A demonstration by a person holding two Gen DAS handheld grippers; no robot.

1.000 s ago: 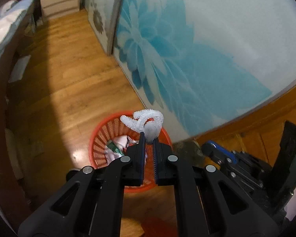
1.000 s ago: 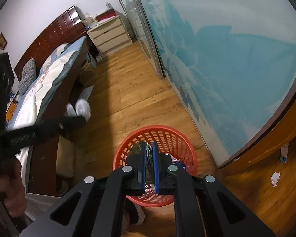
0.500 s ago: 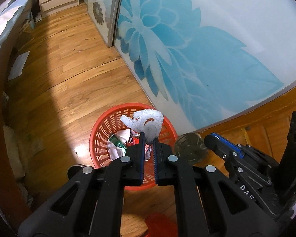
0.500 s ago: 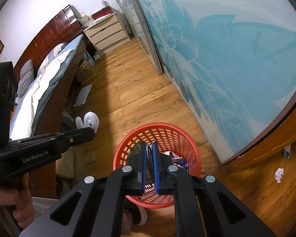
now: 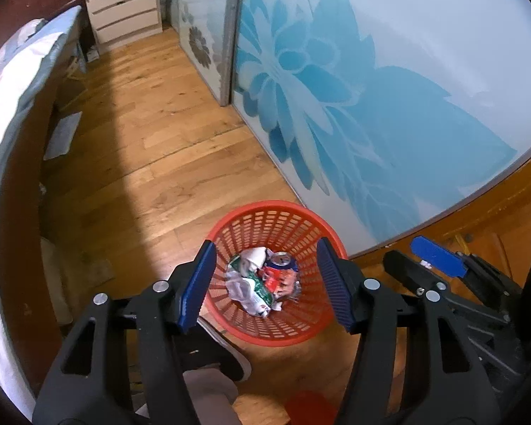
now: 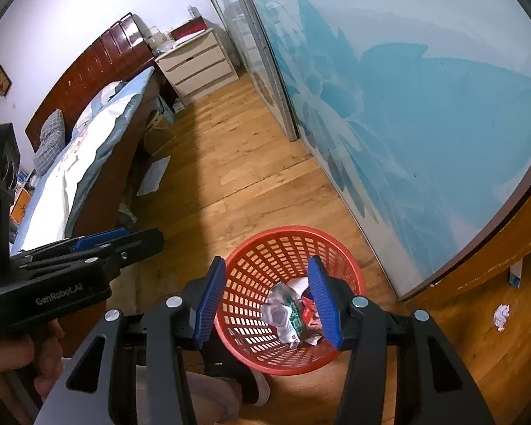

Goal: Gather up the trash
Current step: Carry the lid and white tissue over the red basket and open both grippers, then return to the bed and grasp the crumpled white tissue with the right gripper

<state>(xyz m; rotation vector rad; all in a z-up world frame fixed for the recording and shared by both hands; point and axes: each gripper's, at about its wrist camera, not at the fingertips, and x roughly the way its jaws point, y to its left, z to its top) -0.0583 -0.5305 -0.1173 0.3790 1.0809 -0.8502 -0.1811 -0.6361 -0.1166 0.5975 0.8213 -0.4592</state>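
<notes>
A red mesh basket (image 5: 276,209) stands on the wooden floor beside the sliding glass door. Crumpled paper, wrappers and a drink can (image 5: 281,261) lie in it. My left gripper (image 5: 265,279) hangs over the basket, its jaws opening with nothing between the blue pads (image 5: 197,283). My right gripper (image 6: 267,301) is also above the basket (image 6: 293,231), jaws opening and empty, with the trash pile (image 6: 285,313) below. Each gripper shows in the other's view: the right gripper (image 5: 403,253) at the right, the left gripper (image 6: 138,239) at the left. A crumpled paper ball (image 6: 501,316) lies on the floor, far right.
A bed (image 6: 88,148) with a dark wooden frame runs along the left. A cream drawer unit (image 6: 198,67) stands at the far end. The flower-patterned glass door (image 5: 354,106) borders the floor on the right. A person's shoe (image 6: 260,387) is by the basket, and a hand (image 6: 14,354) holds the left gripper.
Both grippers went from shut to open. The white fuzzy piece has left the left jaws, and the thin round item has left the right jaws.
</notes>
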